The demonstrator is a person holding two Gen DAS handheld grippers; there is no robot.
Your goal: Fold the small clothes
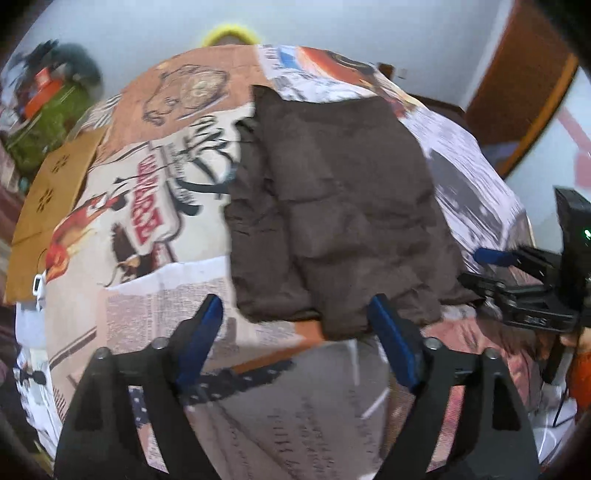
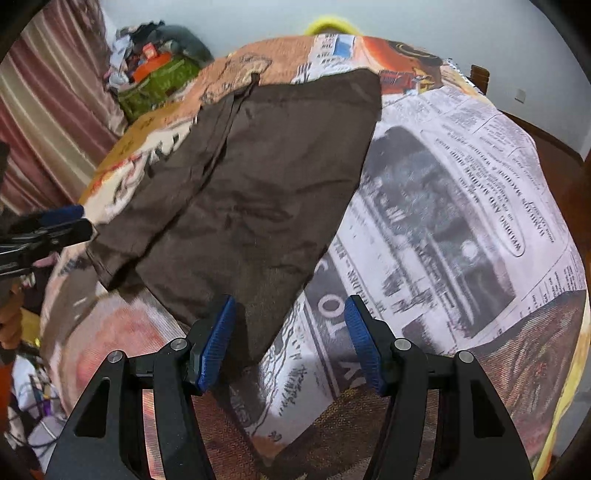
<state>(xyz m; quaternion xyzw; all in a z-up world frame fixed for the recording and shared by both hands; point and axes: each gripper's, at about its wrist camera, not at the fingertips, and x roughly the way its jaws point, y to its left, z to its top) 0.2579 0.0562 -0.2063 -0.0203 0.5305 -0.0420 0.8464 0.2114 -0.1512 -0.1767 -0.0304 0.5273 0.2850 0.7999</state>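
A small dark brown garment [image 1: 332, 206] lies folded on the table's newspaper-print cloth [image 1: 155, 206]; in the right wrist view it [image 2: 251, 177] spreads across the middle. My left gripper [image 1: 295, 325] is open, its jaws wide apart just before the garment's near edge, holding nothing. My right gripper [image 2: 290, 339] is open, its blue pads astride the garment's near corner without closing on it. The right gripper also shows at the right edge of the left wrist view [image 1: 517, 280], and the left gripper at the left edge of the right wrist view [image 2: 55, 229].
A pile of clutter with a green bag [image 2: 159, 81] sits at the far left beside a striped curtain [image 2: 44, 110]. A cardboard box [image 1: 48, 199] lies at the table's left edge. A yellow object [image 1: 231, 35] peeks over the far edge. Wooden furniture [image 1: 517, 103] stands at right.
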